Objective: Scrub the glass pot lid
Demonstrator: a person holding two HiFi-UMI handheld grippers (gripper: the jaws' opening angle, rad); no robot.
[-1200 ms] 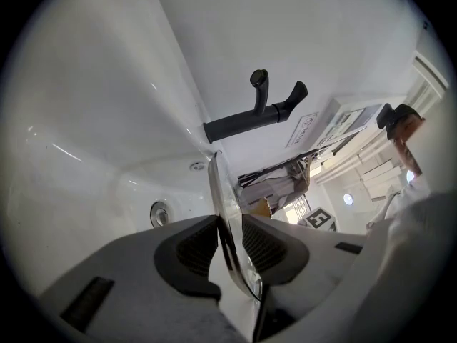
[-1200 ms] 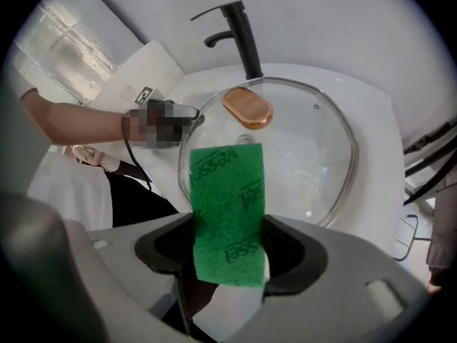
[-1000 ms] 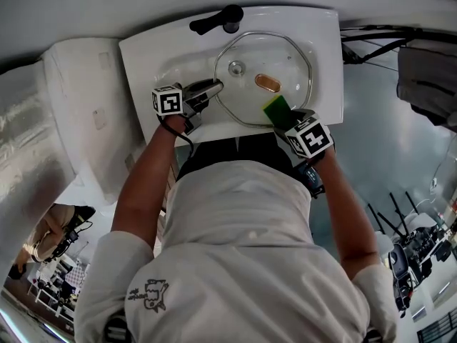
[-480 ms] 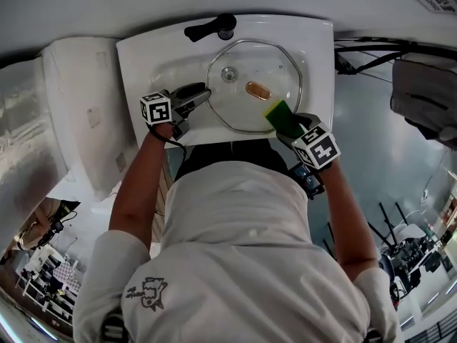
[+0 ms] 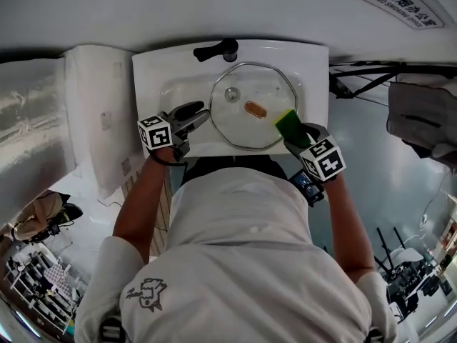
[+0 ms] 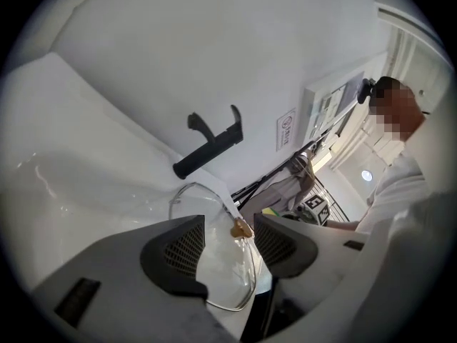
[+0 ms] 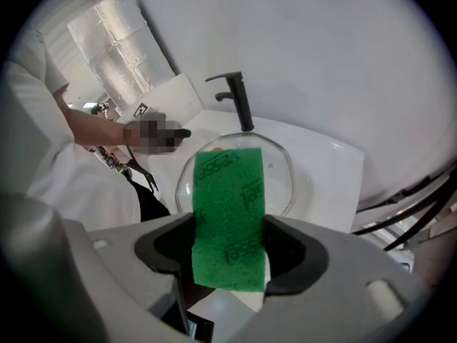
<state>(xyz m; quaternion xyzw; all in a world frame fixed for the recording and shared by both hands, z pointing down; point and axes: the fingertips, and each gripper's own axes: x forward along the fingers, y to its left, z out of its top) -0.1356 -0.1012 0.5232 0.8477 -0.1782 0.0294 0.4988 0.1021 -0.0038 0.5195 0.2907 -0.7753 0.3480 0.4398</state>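
Glass lid [image 5: 243, 128] lies flat in the white sink [image 5: 153, 66], below the black tap [image 5: 216, 49]. It is clear and round, with a metal rim and a brown oval knob [image 5: 255, 109] at centre.

Left gripper [image 6: 230, 245]: jaws apart, just been opening. Nothing is clamped, and the tips sit just beside the lid's left rim.

Right gripper [image 7: 228, 252]: clenched on a green sponge [image 7: 228, 206] over the lid's near-right rim. Contact can't be made out.
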